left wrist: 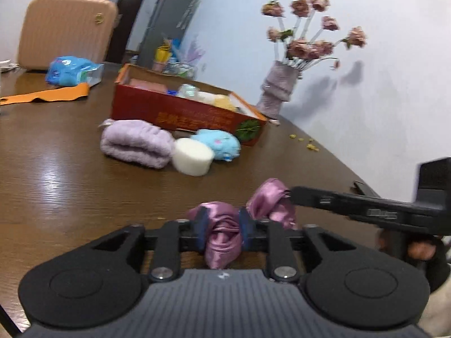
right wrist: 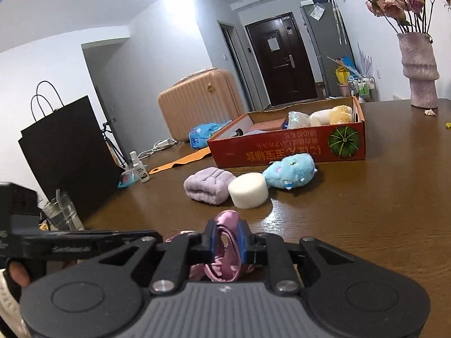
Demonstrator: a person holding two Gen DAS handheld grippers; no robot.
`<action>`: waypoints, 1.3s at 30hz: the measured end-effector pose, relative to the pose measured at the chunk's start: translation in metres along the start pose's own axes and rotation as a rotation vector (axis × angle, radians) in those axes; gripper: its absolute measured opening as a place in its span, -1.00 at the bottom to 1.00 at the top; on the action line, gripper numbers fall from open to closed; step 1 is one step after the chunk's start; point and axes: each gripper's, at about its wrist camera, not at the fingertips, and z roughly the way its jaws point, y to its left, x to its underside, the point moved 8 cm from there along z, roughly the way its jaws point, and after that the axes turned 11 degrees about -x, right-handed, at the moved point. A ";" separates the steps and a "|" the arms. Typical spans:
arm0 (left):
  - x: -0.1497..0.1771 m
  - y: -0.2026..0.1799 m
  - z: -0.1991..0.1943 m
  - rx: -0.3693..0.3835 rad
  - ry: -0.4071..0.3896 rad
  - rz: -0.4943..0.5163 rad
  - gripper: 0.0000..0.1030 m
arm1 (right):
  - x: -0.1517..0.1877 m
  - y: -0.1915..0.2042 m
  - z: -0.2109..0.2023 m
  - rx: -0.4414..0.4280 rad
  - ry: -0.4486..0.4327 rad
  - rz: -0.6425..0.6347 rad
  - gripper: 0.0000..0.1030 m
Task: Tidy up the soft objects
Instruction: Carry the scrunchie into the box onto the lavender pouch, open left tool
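Progress looks partial: red box (right wrist: 287,146) already holds several soft items, both left gripper (left wrist: 222,229) and right gripper (right wrist: 228,243) pinch the pink satin scrunchie (left wrist: 225,233) at near table edge, while purple towel (right wrist: 208,184), white sponge (right wrist: 248,190) and blue plush (right wrist: 290,170) wait just outside.

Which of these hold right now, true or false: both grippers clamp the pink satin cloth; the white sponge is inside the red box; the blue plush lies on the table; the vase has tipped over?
1. Both the left gripper and right gripper clamp the pink satin cloth. True.
2. The white sponge is inside the red box. False: it sits on the table in front of it.
3. The blue plush lies on the table. True.
4. The vase has tipped over. False: it stands upright.
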 end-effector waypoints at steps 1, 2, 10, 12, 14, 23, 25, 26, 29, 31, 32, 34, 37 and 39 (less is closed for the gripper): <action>0.002 -0.003 0.003 0.005 0.008 0.002 -0.19 | 0.003 -0.005 0.006 0.028 0.014 -0.002 -0.63; 0.006 -0.004 0.007 -0.005 0.021 0.009 -0.18 | 0.008 -0.011 0.012 0.056 0.032 -0.002 -0.58; 0.019 0.007 0.033 -0.040 0.087 -0.013 -0.38 | 0.032 -0.032 0.034 0.046 0.073 0.076 -0.33; 0.018 0.010 0.036 -0.039 0.089 -0.019 -0.45 | 0.033 -0.032 0.037 0.038 0.073 0.068 -0.38; 0.017 0.011 0.038 -0.033 0.091 -0.022 -0.49 | 0.033 -0.029 0.041 0.018 0.076 0.061 -0.62; -0.024 0.001 0.030 0.017 -0.006 0.043 -0.57 | -0.004 -0.018 0.031 0.016 0.029 0.034 -0.78; -0.056 0.003 0.033 0.035 -0.038 0.053 -0.57 | -0.034 -0.019 0.031 -0.006 -0.006 0.025 -0.78; -0.076 0.004 0.038 0.036 -0.051 0.065 -0.57 | -0.054 -0.022 0.035 -0.019 -0.021 0.018 -0.78; -0.141 0.013 0.062 0.031 -0.095 0.107 -0.57 | -0.114 -0.035 0.063 -0.020 -0.051 -0.035 -0.78; -0.176 0.025 0.087 -0.008 -0.096 0.110 -0.57 | -0.150 -0.048 0.094 -0.018 -0.048 -0.051 -0.78; -0.192 0.033 0.104 -0.024 -0.080 0.115 -0.57 | -0.163 -0.055 0.111 -0.014 -0.038 -0.048 -0.78; -0.210 0.050 0.136 -0.059 -0.037 0.109 -0.57 | -0.183 -0.075 0.152 0.005 0.008 -0.043 -0.78; -0.211 0.075 0.184 -0.138 0.056 0.126 -0.55 | -0.186 -0.103 0.207 0.009 0.109 0.009 -0.78; -0.201 0.088 0.204 -0.194 0.104 0.163 -0.51 | -0.178 -0.119 0.239 0.005 0.180 0.049 -0.78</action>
